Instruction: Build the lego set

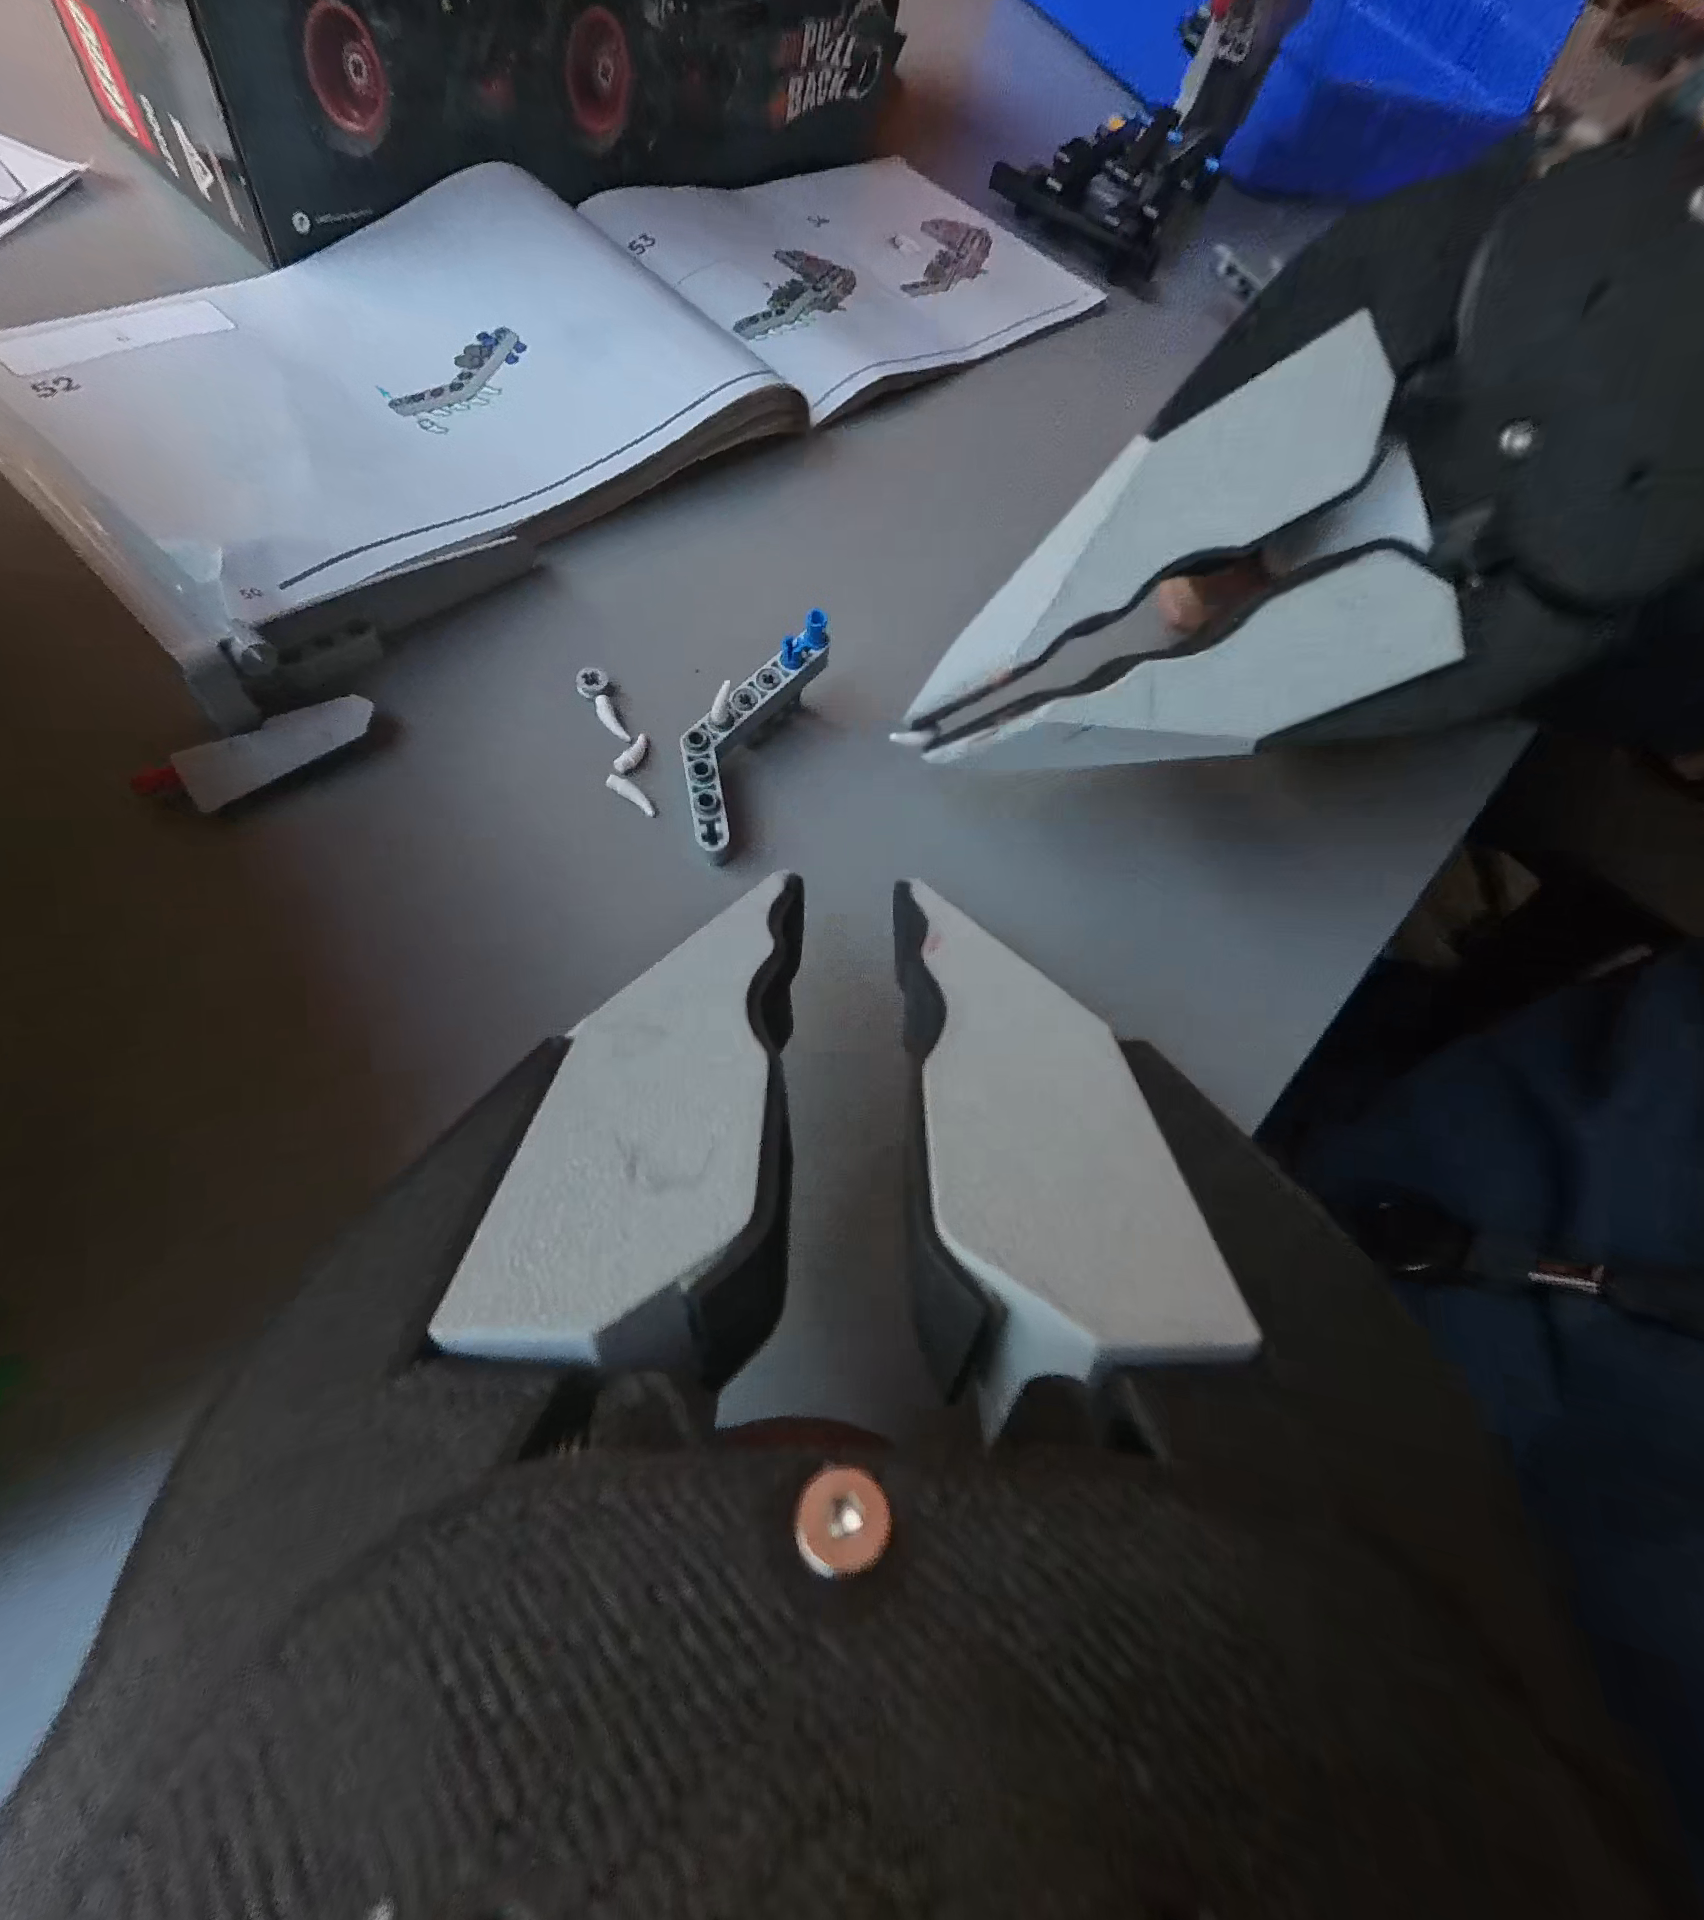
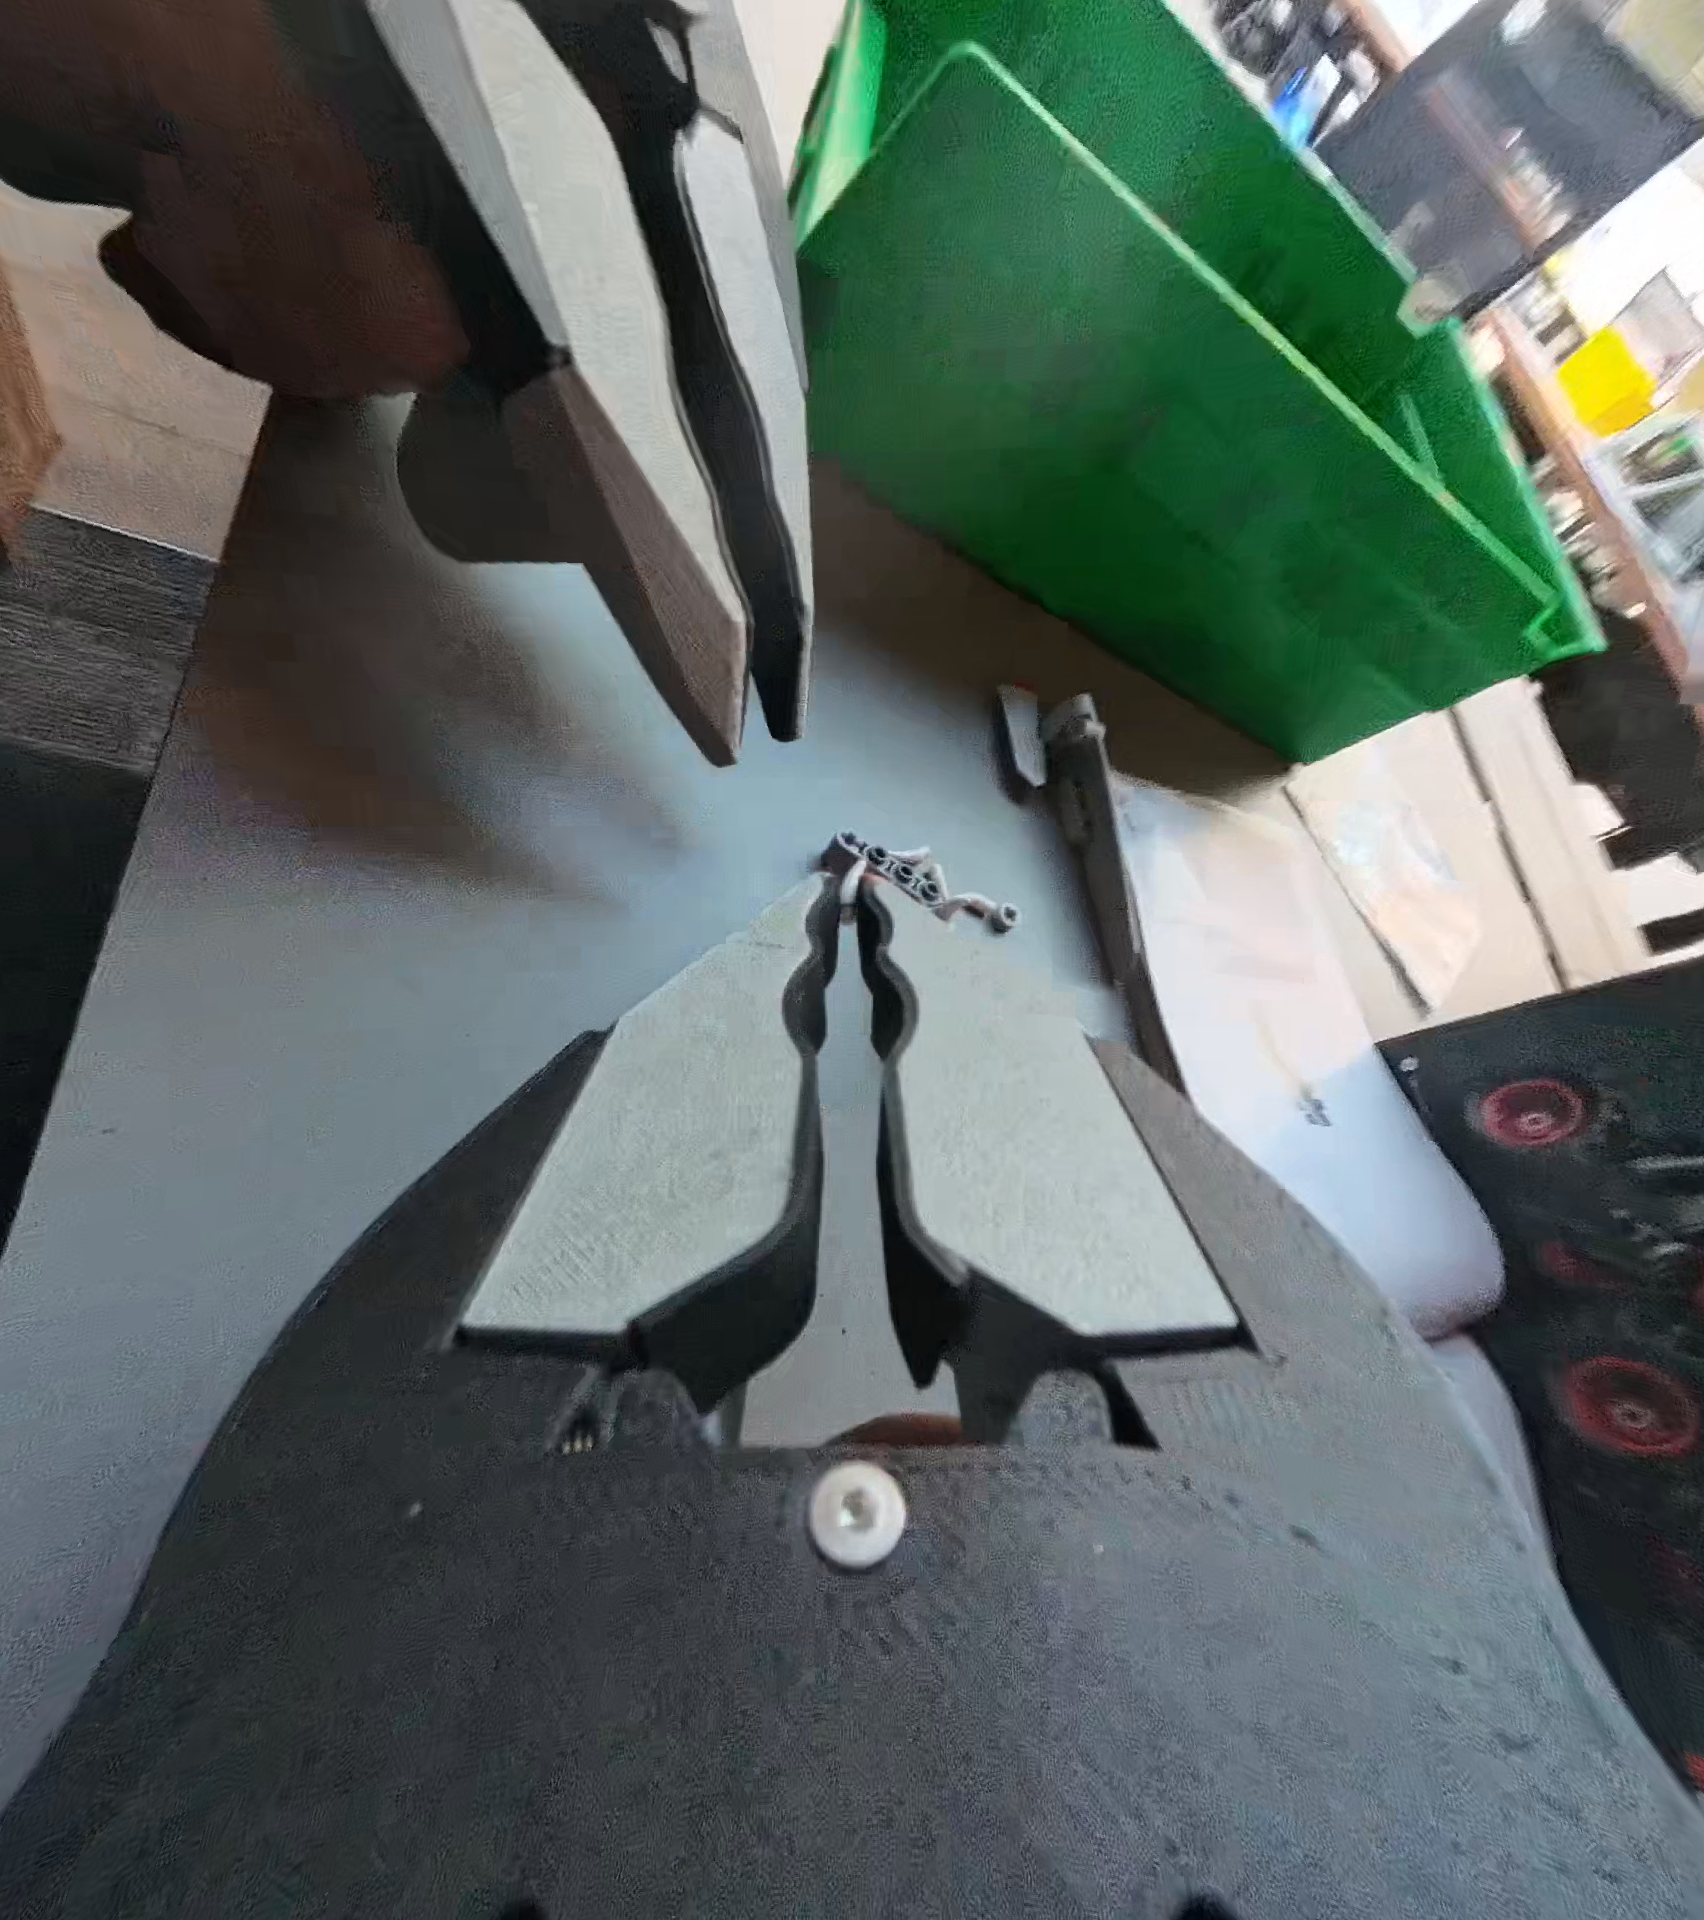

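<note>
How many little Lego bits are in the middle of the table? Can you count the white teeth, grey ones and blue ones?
White teeth: 5 (3 loose, 1 standing in the beam, 1 tooth pinched by the right gripper)
Bent grey beam: 1
Blue pin: 1
Small grey round piece: 1
Total: 8

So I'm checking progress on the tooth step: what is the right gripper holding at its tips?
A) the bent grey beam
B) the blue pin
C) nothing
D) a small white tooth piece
D: in the right wrist view the right gripper is closed on a white tooth piece, while the bent grey beam with its blue pin lies on the table, and the left gripper is open and empty.
</note>
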Available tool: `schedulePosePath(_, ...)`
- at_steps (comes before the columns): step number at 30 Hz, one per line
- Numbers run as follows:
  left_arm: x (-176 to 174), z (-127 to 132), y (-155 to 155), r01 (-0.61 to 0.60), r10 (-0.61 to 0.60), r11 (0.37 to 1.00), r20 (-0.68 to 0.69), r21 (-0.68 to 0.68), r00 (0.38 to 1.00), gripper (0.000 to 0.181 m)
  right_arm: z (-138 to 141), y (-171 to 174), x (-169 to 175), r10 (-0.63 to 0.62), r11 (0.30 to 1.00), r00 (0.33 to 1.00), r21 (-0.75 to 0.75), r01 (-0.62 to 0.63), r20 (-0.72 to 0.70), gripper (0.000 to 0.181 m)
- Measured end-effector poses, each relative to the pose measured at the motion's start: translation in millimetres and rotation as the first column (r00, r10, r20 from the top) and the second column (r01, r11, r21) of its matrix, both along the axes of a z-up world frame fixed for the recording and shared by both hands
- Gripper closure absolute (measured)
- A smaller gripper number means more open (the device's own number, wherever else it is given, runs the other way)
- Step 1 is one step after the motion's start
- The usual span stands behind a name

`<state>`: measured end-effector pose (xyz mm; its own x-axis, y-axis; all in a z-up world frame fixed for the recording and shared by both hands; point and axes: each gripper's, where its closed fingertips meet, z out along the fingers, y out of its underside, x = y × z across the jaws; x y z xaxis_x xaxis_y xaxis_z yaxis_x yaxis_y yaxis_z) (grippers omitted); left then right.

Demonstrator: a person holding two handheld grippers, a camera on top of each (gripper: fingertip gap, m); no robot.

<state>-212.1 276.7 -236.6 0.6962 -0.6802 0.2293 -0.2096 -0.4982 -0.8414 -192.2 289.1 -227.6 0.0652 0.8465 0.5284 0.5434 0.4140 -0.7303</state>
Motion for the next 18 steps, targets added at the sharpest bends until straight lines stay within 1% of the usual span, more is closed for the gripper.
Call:
schedulePosePath(2, 3.4, 6.6, -0.9, 0.028, -0.023, 0.998, 0.105, -0.048, 0.994, 0.171, 9.7, -1.5, 4.2, 0.006, 0.991, 1.000, 0.134, -0.002, -0.029, 0.181)
schedulePosePath(4, 7.2, 14.7, 1.8, 0.050, -0.029, 0.994, 0.217, -0.093, 0.976, 0.170, 19.0, -2.6, 7.4, 0.006, 0.973, 0.998, 0.231, 0.008, -0.060, 0.181)
schedulePosePath(7, 20.7, 32.3, 2.4, 0.130, -0.072, 0.984, 0.404, -0.118, 0.912, 0.169, 27.7, -6.2, 11.4, 0.018, 0.942, 0.997, 0.336, 0.009, -0.078, 0.181)
schedulePosePath(9, 26.0, 37.7, 4.9, 0.161, -0.079, 0.978, 0.475, -0.135, 0.876, 0.168, 30.3, -5.3, 14.7, 0.005, 0.919, 0.997, 0.393, 0.026, -0.076, 0.181)
schedulePosePath(12, 32.7, 41.4, 6.5, 0.194, -0.090, 0.970, 0.521, -0.148, 0.849, 0.168, 31.2, -5.8, 18.3, 0.002, 0.896, 0.998, 0.444, 0.030, -0.070, 0.181)
schedulePosePath(18, 46.8, 43.0, 6.2, 0.247, -0.126, 0.957, 0.543, -0.155, 0.830, 0.167, 36.4, -11.2, 18.2, 0.017, 0.870, 0.997, 0.493, 0.024, -0.080, 0.181)
